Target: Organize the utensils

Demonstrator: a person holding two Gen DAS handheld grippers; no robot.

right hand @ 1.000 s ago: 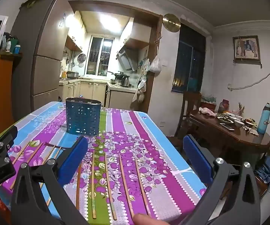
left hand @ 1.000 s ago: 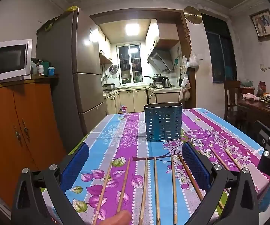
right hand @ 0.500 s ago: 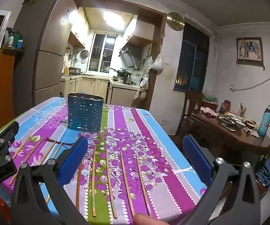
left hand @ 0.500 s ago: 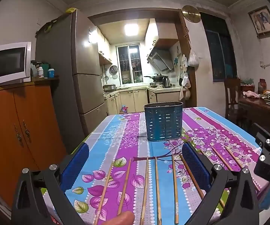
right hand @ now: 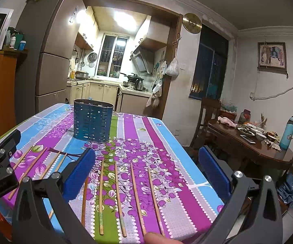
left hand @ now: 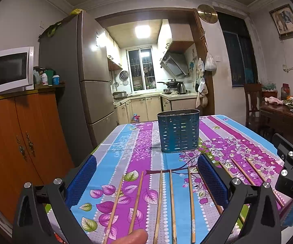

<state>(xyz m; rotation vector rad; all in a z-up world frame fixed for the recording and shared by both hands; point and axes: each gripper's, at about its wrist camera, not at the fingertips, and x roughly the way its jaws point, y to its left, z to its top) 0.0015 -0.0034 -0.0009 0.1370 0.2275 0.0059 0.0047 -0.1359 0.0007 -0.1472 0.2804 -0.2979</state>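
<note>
Both tools are spread wide and hold nothing. The left gripper (left hand: 146, 180) hangs above the near-left part of the table (left hand: 254, 140); the right gripper (right hand: 146, 169) hangs above the near-right part. Neither touches anything.

The chopsticks (left hand: 172, 203) lie flat on the cloth in a loose row, roughly parallel, far ends toward the holder (left hand: 178, 131). Each lies apart from its neighbour, which probably leaves room for a finger on either side of one stick. The holder stands upright near the table's middle, well beyond the row, mouth up (nothing shows above its rim). Judged from this layout, no stick has yet been stowed and the first pick is still to come.

View differences:
- The left wrist view shows the left group of sticks between its pads, the microwave (left hand: 8, 71) on the orange cabinet (left hand: 24, 138), and the body of the right tool at its right edge.
- The right wrist view shows the right group of sticks (right hand: 118, 197), the table's right edge, the second table (right hand: 254, 146) with dishes and a flask (right hand: 288, 133), and the left tool's body at its left edge.

A fingertip shows at the bottom of each view.
</note>
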